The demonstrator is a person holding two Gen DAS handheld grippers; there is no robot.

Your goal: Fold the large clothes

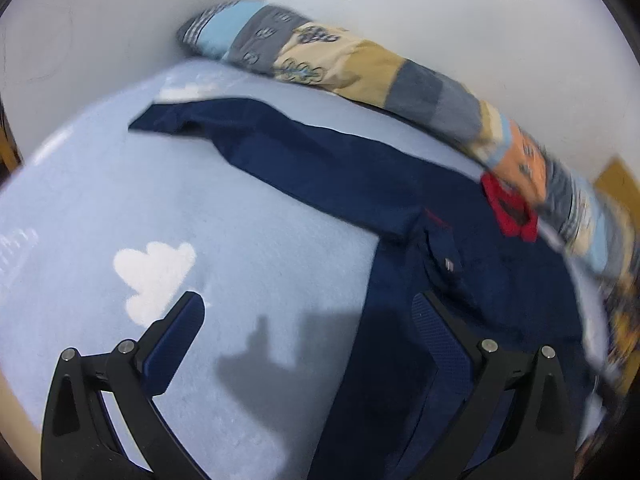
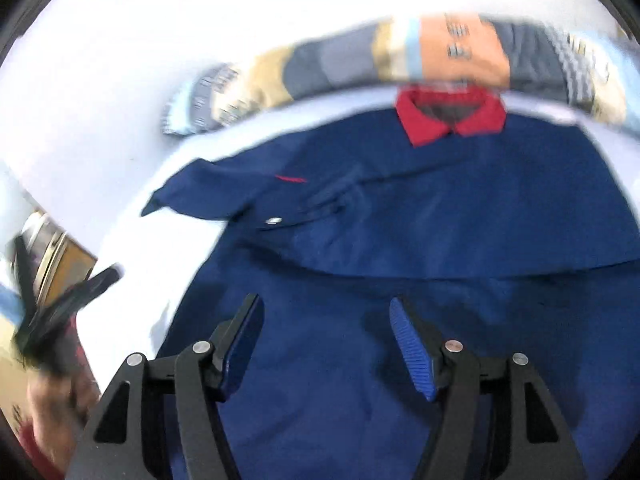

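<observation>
- left gripper (image 1: 308, 316): jaws spread wide, nothing between them; it hangs above the navy shirt's (image 1: 400, 184) side edge, one finger over the pale blue bedsheet (image 1: 120, 200), the other over navy cloth
- right gripper (image 2: 326, 320): jaws spread, pinching nothing, poised over the lower body of the navy shirt (image 2: 440, 220)
- navy shirt: lies flat on the bedsheet, front up; its red collar (image 2: 448, 120) is at the end far from both grippers, touching the patchwork quilt (image 2: 400, 60)
- sleeve (image 1: 248, 136): stretches out sideways from the shirt body across the bedsheet, away from the collar (image 1: 508, 208)
- button tab (image 1: 444, 248): a small flap with a metal snap on the shirt, just ahead of the left gripper
- white cloud patch (image 1: 154, 272): printed on the bedsheet beside the shirt, near the left gripper's outer finger
- patchwork quilt (image 1: 360, 64): rolled along the white wall (image 1: 440, 20) beyond the shirt
- both views are blurred; the left gripper (image 2: 60, 312) shows as a dark smear left of the shirt
</observation>
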